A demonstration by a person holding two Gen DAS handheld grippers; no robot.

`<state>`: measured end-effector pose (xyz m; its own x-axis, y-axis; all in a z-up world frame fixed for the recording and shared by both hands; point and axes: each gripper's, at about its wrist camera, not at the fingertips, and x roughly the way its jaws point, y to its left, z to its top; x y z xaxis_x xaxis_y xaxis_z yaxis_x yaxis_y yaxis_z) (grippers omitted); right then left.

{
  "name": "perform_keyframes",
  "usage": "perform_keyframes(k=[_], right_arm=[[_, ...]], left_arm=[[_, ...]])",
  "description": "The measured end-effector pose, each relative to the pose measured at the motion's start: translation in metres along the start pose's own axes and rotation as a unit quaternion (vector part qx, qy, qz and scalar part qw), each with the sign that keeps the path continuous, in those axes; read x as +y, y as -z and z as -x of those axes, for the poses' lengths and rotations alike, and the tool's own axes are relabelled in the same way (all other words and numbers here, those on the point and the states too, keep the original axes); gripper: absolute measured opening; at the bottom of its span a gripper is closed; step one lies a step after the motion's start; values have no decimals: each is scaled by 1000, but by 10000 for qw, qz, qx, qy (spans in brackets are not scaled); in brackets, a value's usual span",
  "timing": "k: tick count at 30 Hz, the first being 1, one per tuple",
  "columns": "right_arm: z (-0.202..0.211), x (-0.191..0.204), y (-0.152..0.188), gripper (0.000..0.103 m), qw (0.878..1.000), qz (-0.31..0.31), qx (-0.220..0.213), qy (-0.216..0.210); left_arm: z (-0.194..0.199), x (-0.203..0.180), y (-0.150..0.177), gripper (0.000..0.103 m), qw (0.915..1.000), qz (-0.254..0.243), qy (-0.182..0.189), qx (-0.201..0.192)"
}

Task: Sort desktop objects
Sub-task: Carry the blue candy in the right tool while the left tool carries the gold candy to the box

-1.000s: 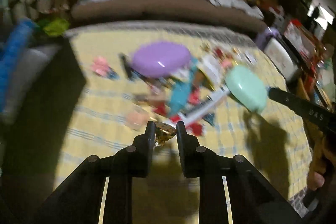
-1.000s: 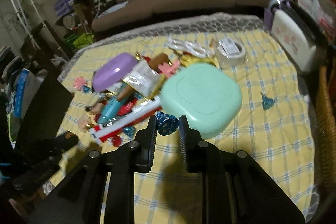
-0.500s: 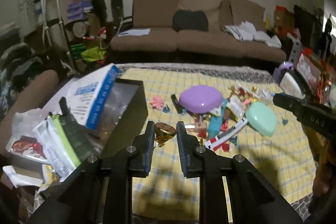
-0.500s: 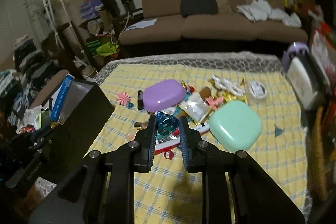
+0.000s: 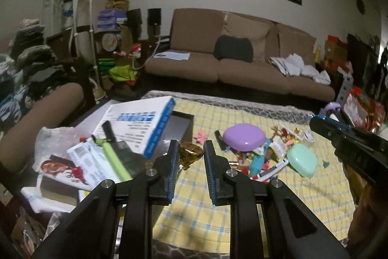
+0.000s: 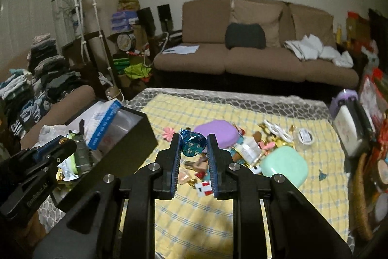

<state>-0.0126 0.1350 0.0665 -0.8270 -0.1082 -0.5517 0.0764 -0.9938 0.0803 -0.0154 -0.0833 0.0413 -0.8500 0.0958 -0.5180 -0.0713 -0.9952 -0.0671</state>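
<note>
your table (image 6: 242,222) wears a yellow checked cloth with open room along the near side, right under both tools. the clutter sits mid-table: a purple case (image 5: 243,137), a mint case (image 5: 302,160) and small bits heaped between and around them. on the left edge, a black box (image 6: 126,149) stands packed, with a white-and-blue carton (image 5: 143,124) leaning in it. the right edge is crowded by a white-and-purple appliance (image 6: 349,128) and a wicker basket (image 6: 361,198). the far edge of the table faces the brown sofa (image 6: 254,50).

your left gripper (image 5: 189,153) is up above the table beside the black box's corner, fingers narrow, pinching 1 gold foil candy (image 5: 190,154) at the tips. your right gripper (image 6: 193,145) is also raised over the pile, fingers narrow, clamped on 1 blue foil candy (image 6: 192,143). each tool shows in the other's view, well apart.
</note>
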Motion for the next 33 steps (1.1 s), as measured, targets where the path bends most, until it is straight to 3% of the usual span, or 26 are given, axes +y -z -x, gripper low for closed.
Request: perform_keyframes(k=[11,20,27,33], right_arm=[[11,81,-6,20,9974,592,-176,-370],[7,124,-3,20,9942,764,-153,-740],[2,153,3,20,9899,855,-96,-1131],[-15,172,13,20,9825,722,117,-1711]], left_arm=[[19,53,1,20,9976,435,-535,0],[37,96,5,20,9926,653,-1019,21],[43,128,10,20,9867,869,-1367,108],[39,146,16,21,9798,1081,-1656,289]])
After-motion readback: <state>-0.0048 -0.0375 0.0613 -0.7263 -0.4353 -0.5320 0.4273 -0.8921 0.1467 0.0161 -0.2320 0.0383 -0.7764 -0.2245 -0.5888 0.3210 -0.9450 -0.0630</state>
